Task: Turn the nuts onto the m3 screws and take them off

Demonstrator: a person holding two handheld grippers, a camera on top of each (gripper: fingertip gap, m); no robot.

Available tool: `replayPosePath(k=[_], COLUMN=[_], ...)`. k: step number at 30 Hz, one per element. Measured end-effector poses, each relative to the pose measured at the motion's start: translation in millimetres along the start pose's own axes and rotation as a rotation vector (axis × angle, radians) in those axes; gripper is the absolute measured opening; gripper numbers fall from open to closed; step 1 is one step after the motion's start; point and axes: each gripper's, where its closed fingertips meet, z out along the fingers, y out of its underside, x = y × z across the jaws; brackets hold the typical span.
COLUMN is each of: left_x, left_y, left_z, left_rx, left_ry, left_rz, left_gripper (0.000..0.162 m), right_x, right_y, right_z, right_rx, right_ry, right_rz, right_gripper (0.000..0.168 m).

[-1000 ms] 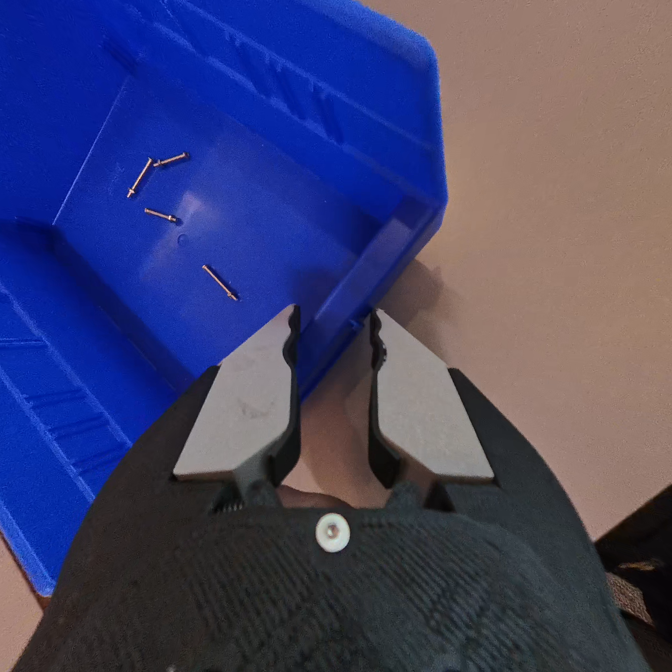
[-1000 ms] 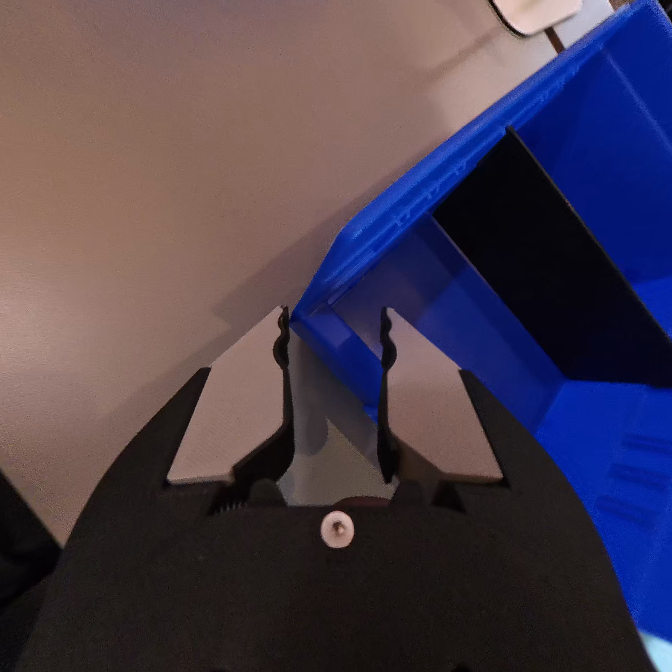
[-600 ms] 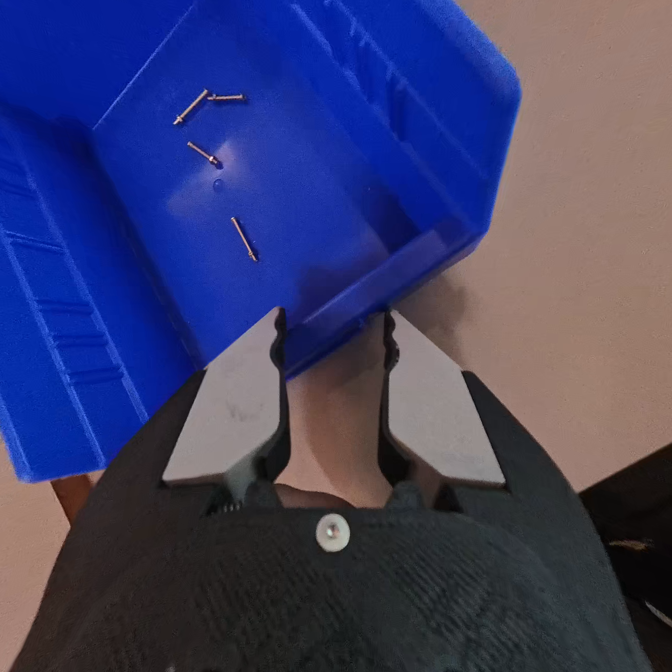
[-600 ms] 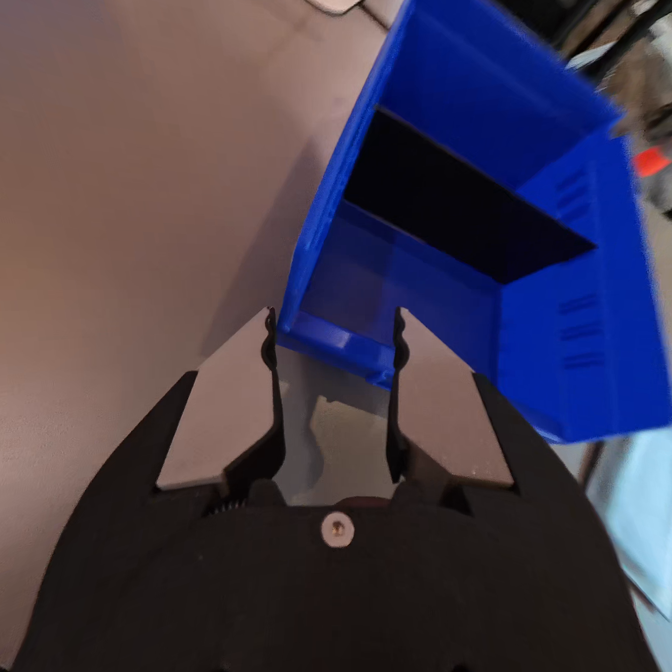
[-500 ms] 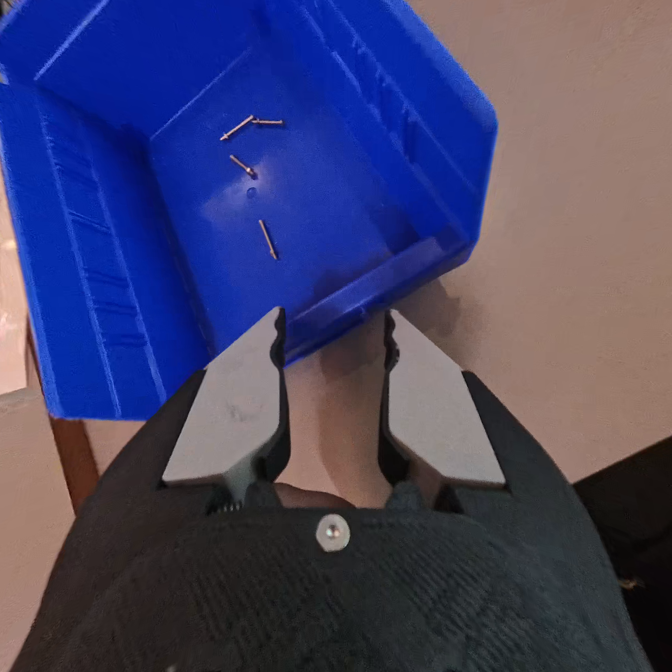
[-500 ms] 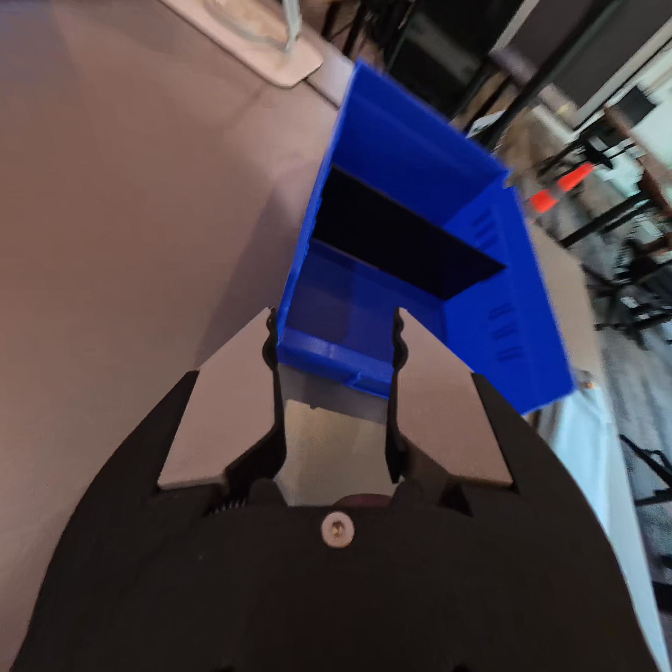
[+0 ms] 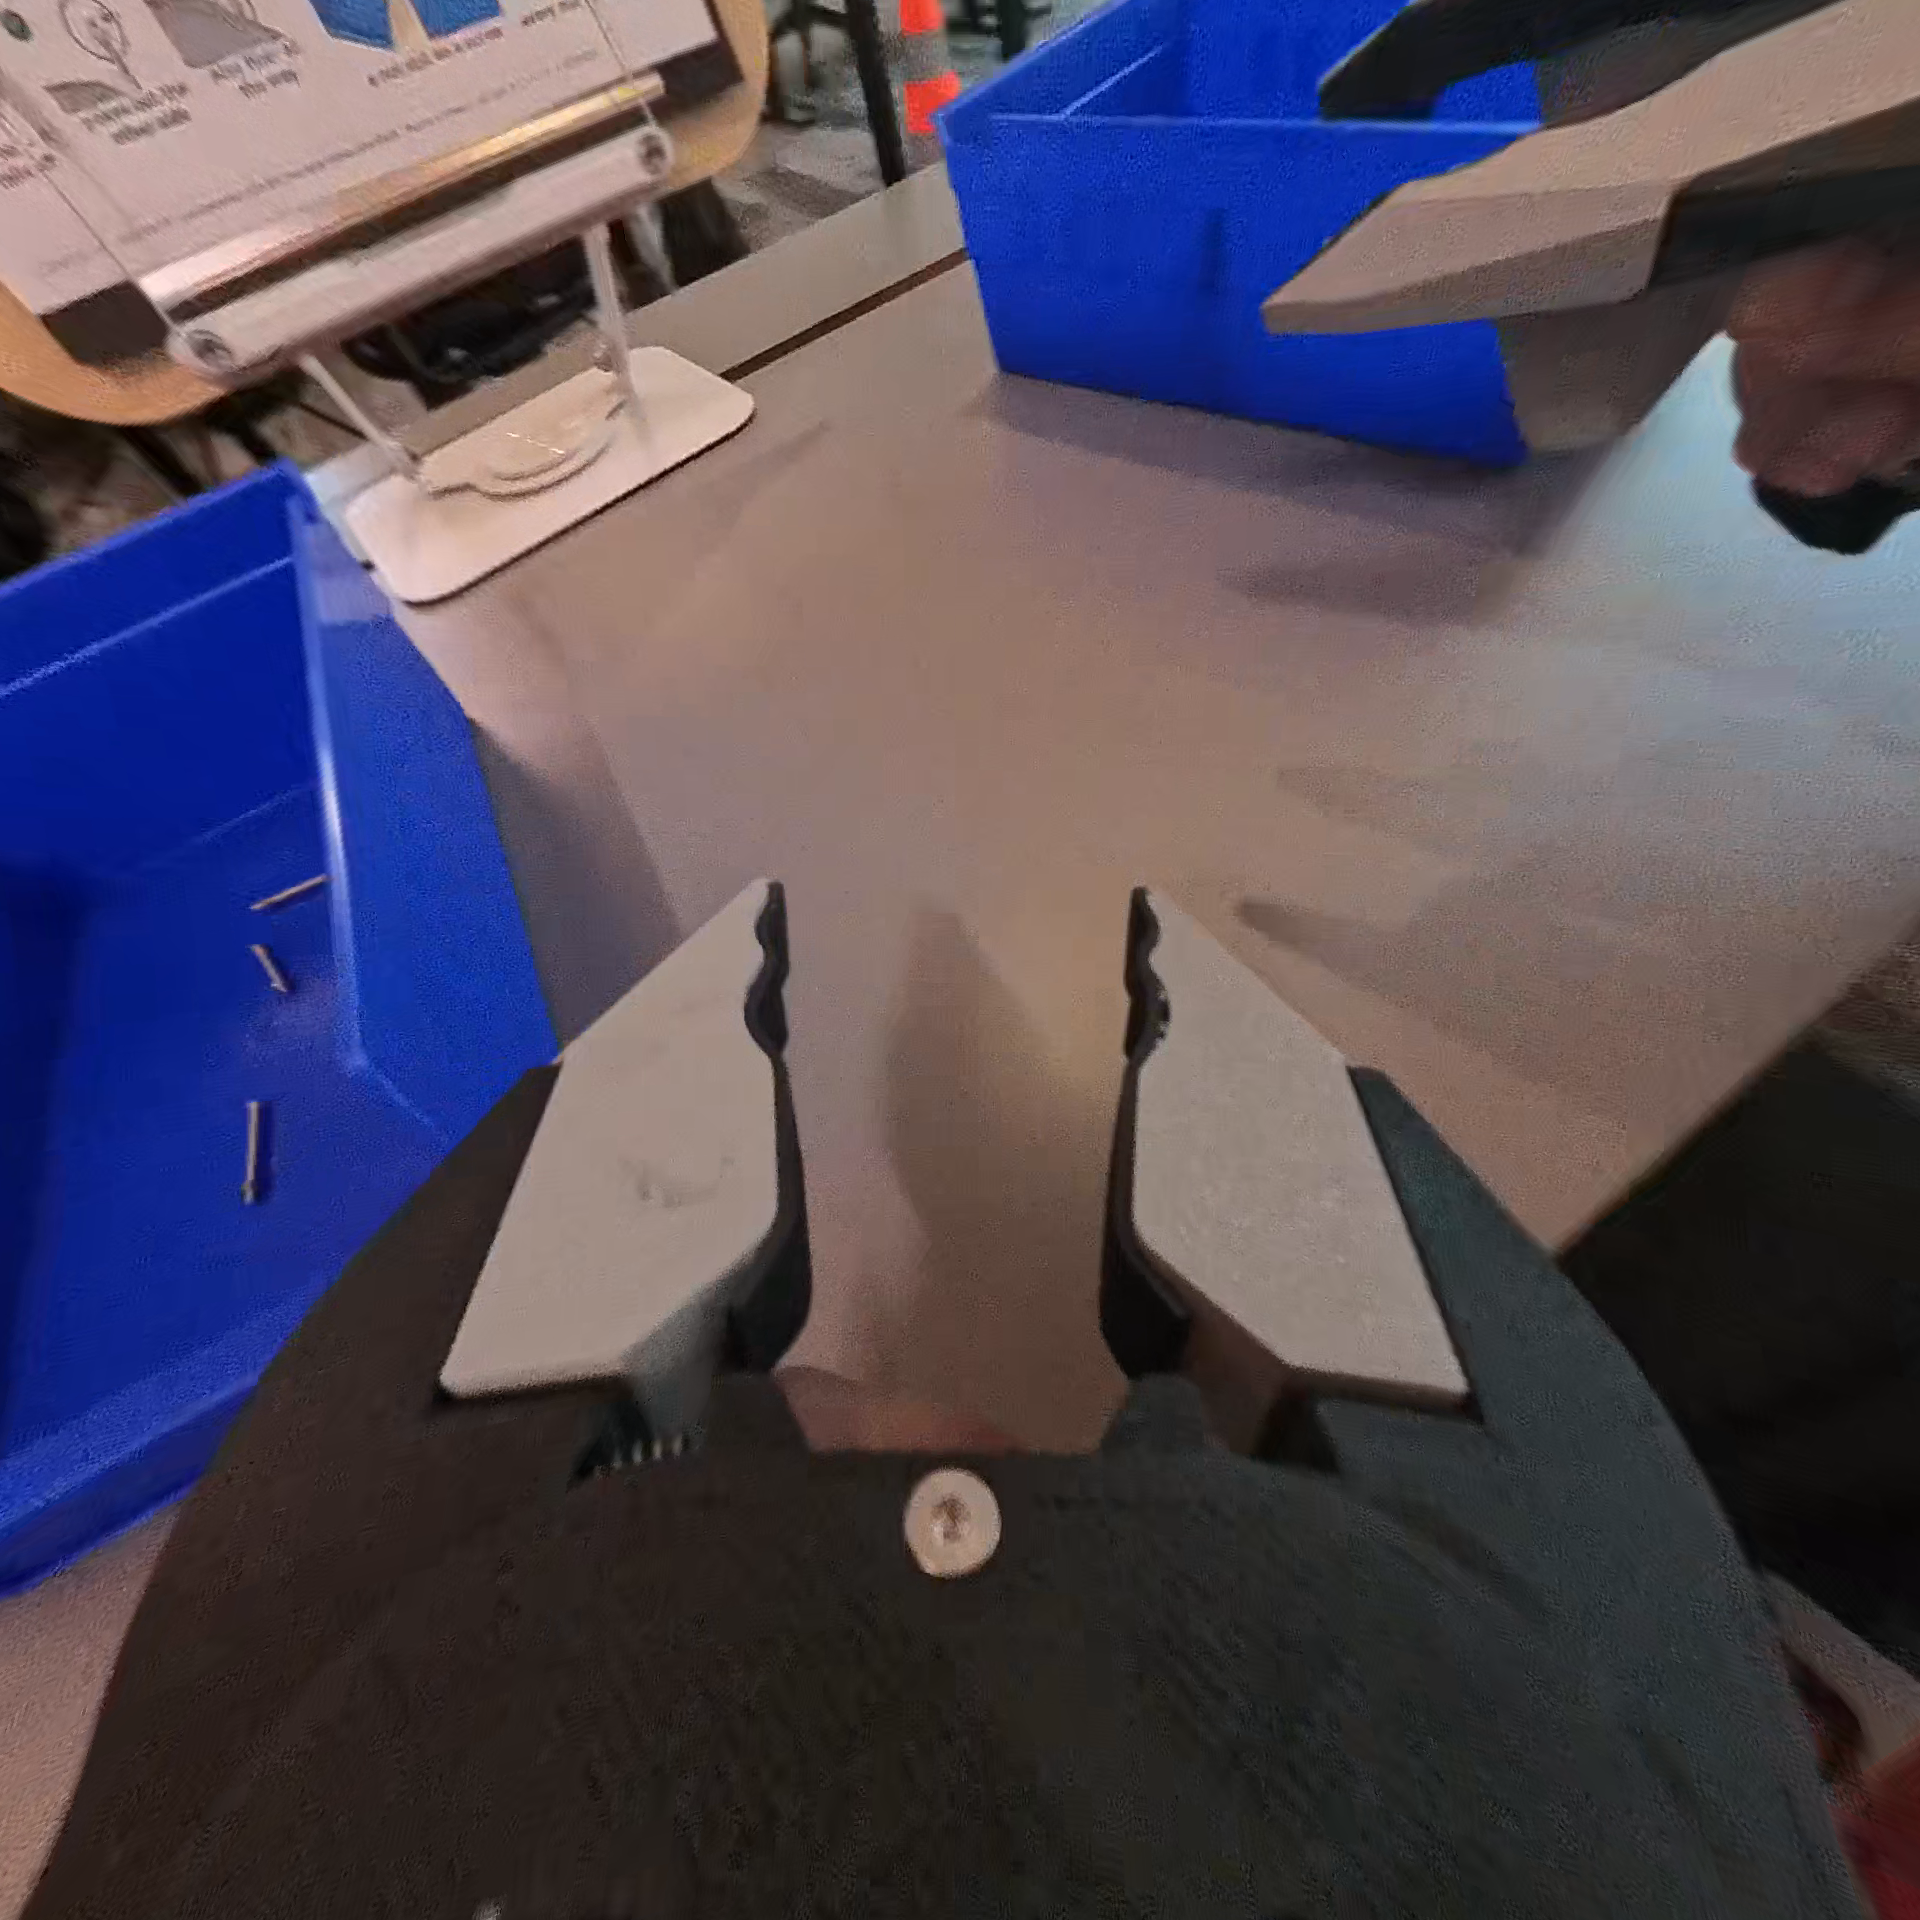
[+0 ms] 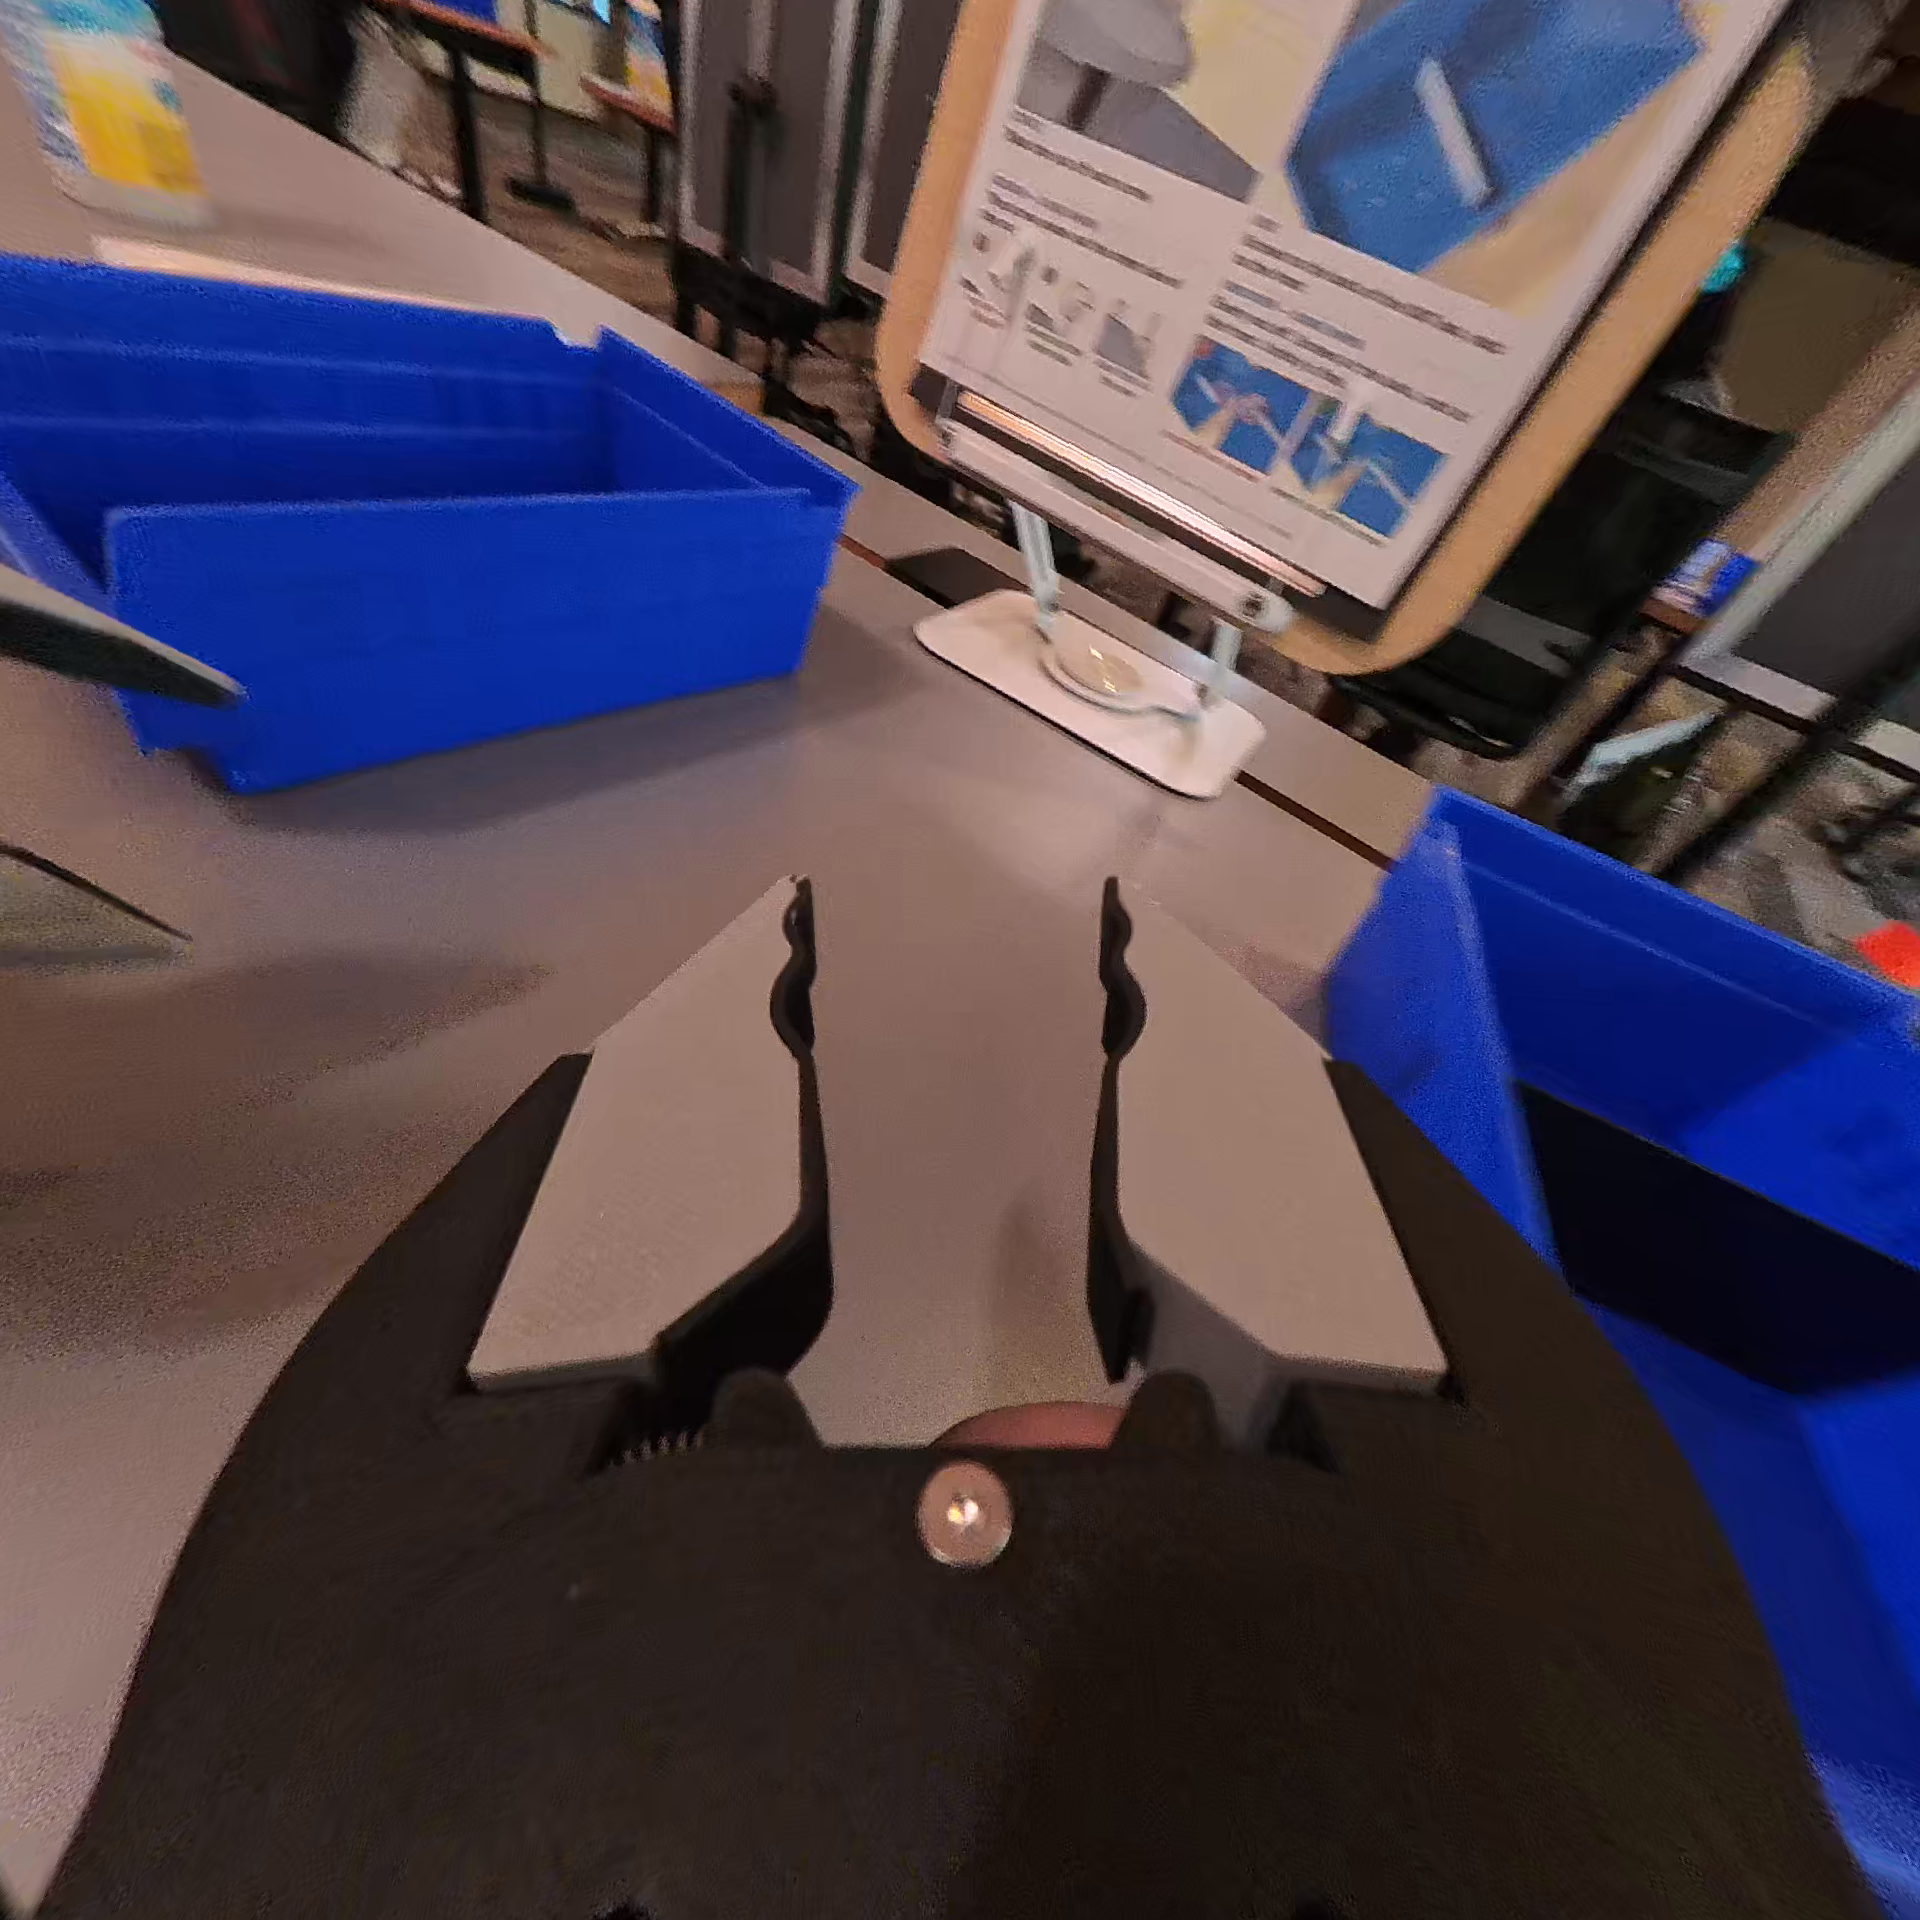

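Observation:
In the left wrist view my left gripper (image 7: 954,914) is open and empty above the grey table (image 7: 1039,675). To its left stands a blue bin (image 7: 405,831) with three small screws (image 7: 250,1151) lying on its floor. The right gripper (image 7: 1434,260) shows at the upper right, in front of a second blue bin (image 7: 1143,239). In the right wrist view my right gripper (image 8: 954,904) is open and empty over the table (image 8: 623,883). The left bin (image 8: 468,603) is at the far left and the divided bin (image 8: 1455,1039) is close at the right. No nuts show.
An instruction board on a white stand (image 7: 551,457) is at the table's back edge; it also shows in the right wrist view (image 8: 1143,686). A person's hand (image 7: 1829,405) holds the right gripper. The left gripper's fingertips (image 8: 114,655) show at the far left.
Both grippers have lifted away from their bins and tilted up to look across the table. Both jaws have opened wider.

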Motion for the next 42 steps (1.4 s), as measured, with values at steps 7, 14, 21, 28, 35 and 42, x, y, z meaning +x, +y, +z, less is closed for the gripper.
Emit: replayPosePath(k=[7, 14, 21, 28, 35, 42], left_x=[-44.7, -75.9, -87.5, -75.7, -70.4, -62.2], left_y=[-15.1, -38.2, -31.5, -42.5, -42.6, -47.9], left_z=[109.4, 134.1, 127.9, 121.4, 126.8, 123.2], left_rx=[0.016, 0.116, 0.143, 0.191, 0.182, 0.214], left_ry=[-0.319, -0.424, -0.344, -0.345, -0.275, -0.263], left_rz=[-0.056, -0.107, -0.273, -0.156, -0.209, -0.197], left_gripper=[0.068, 0.067, 0.072, 0.072, 0.072, 0.067], right_x=[1.8, 2.5, -0.7, -4.0, -5.4, -8.1], right_y=[32.2, 40.4, 40.1, 38.2, 38.0, 36.0], right_z=[102.6, 129.5, 129.5, 128.6, 129.1, 126.6], right_rx=[-0.068, -0.075, -0.071, -0.061, -0.06, -0.047], right_ry=[0.069, -0.003, -0.054, -0.076, -0.092, -0.127], right_rz=[0.009, 0.085, 0.141, 0.148, 0.166, 0.209], right_gripper=[0.063, 0.06, 0.064, 0.065, 0.066, 0.056])
